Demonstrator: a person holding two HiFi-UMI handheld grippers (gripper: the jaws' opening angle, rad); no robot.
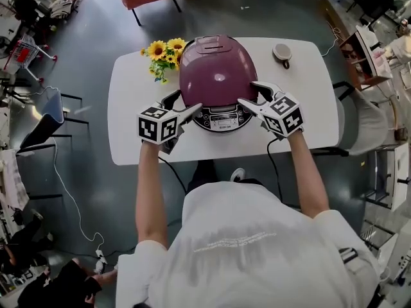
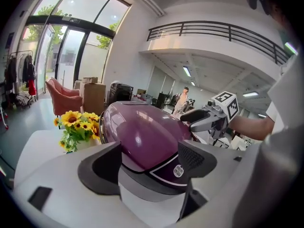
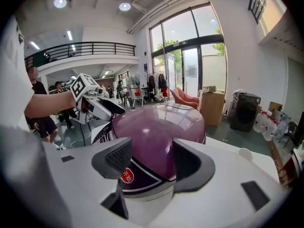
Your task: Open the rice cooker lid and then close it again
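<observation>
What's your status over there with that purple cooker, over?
Open: left gripper and right gripper, flanking rice cooker front. Its lid shut. Nearby sunflowers not blocking.

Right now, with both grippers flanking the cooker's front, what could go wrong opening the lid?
The lid is glossy and domed; the open jaws of the left gripper and right gripper could slide off it. The sunflowers stand close beside the cooker's left side, so a wide left swing might topple them.
</observation>
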